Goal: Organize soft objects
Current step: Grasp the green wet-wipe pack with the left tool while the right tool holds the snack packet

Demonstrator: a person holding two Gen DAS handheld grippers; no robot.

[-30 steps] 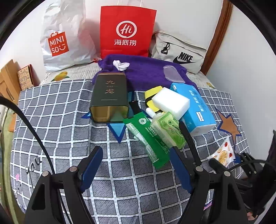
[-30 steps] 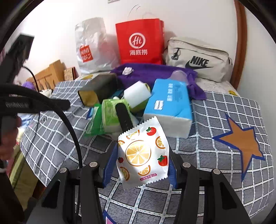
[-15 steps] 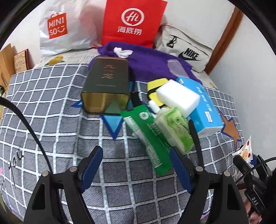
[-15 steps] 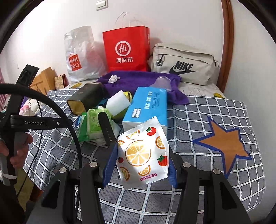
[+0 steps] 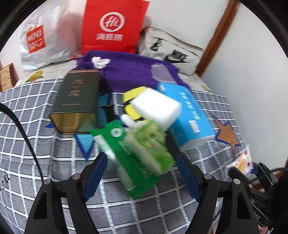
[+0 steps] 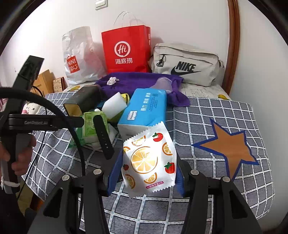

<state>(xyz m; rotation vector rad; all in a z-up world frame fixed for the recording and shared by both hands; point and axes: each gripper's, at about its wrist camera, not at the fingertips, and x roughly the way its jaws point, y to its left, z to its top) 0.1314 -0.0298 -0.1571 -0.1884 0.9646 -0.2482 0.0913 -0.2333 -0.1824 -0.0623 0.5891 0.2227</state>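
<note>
A white fruit-print sachet (image 6: 149,162) is being held upright above the checked bed cover. Behind it, a blue tissue pack (image 6: 144,109), a white sponge block (image 6: 113,105), a light-green wipes pack (image 5: 150,145) and a green pouch (image 5: 129,158) are being kept clustered together.

I see a bed under a grey checked cover (image 6: 207,115) with star patches, pushed into a corner of plain white walls (image 6: 180,21). A brown wooden frame (image 6: 233,45) runs up the right side. A light switch (image 6: 101,4) sits high on the back wall. Lighting is even.
</note>
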